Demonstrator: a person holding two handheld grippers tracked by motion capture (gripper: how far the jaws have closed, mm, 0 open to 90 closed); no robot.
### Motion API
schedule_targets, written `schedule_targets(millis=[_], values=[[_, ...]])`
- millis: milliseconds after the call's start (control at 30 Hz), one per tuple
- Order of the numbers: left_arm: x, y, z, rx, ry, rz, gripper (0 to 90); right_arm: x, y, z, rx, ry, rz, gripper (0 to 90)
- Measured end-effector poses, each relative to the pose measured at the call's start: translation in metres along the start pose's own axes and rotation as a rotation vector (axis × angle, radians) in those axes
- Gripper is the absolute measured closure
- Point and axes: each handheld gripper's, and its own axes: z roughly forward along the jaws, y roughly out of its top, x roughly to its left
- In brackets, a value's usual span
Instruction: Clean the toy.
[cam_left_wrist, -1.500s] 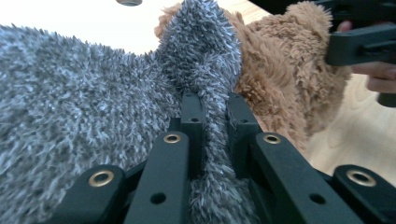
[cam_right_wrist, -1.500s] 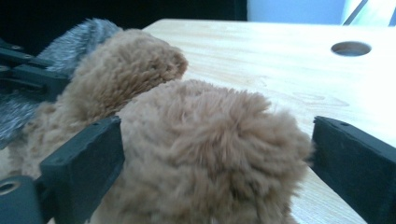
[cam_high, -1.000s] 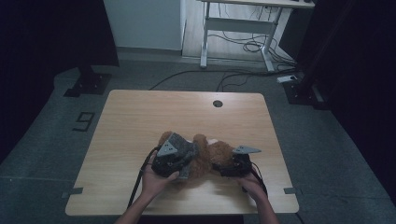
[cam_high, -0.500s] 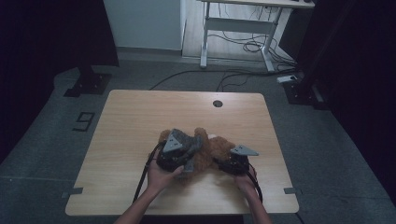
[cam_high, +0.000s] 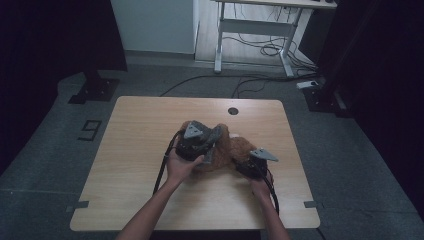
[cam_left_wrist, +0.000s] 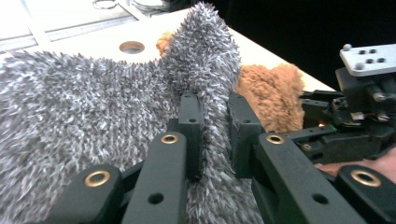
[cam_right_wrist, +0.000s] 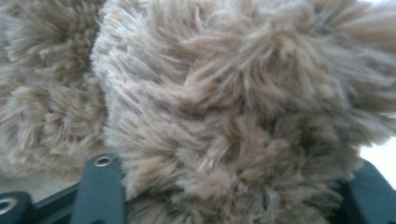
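My left gripper (cam_left_wrist: 212, 135) has its jaws clamped on a fold of grey fuzzy fabric (cam_left_wrist: 84, 116), what looks like a sock or small garment, pinched thin between the pads so I can lift and pull it without it slipping. The fabric sits over a brown plush toy (cam_high: 235, 150) lying near the middle of the tabletop (cam_high: 145, 125), a little toward my side. My right gripper (cam_high: 252, 167) is pushed in against the toy's fur (cam_right_wrist: 224, 107); its jaws have just been opening a little and sit on either side of a thick clump, though I cannot tell whether they press on it. I judge the right is there to steady the toy while the left works the grey piece.
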Motion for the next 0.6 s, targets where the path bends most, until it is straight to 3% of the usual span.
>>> schedule_targets(millis=[133,233,300,433,600], values=[[0.002,-0.014,0.015,0.053,-0.018,-0.026,78.3,-0.005,-0.005,-0.006,-0.005,0.044,-0.014,28.1],[0.004,-0.025,0.013,0.069,-0.054,-0.04,79.2,-0.008,-0.008,-0.012,0.009,0.068,-0.018,17.3],[0.004,-0.032,0.009,0.059,-0.055,-0.036,79.5,-0.009,-0.007,-0.018,0.024,0.078,-0.009,11.1],[0.001,-0.042,0.005,0.04,-0.036,-0.025,79.9,-0.01,-0.003,-0.03,0.009,0.115,0.014,8.9],[-0.004,-0.048,0.001,0.033,-0.043,-0.02,80.0,-0.015,0.009,-0.046,-0.062,0.146,0.01,13.6]])
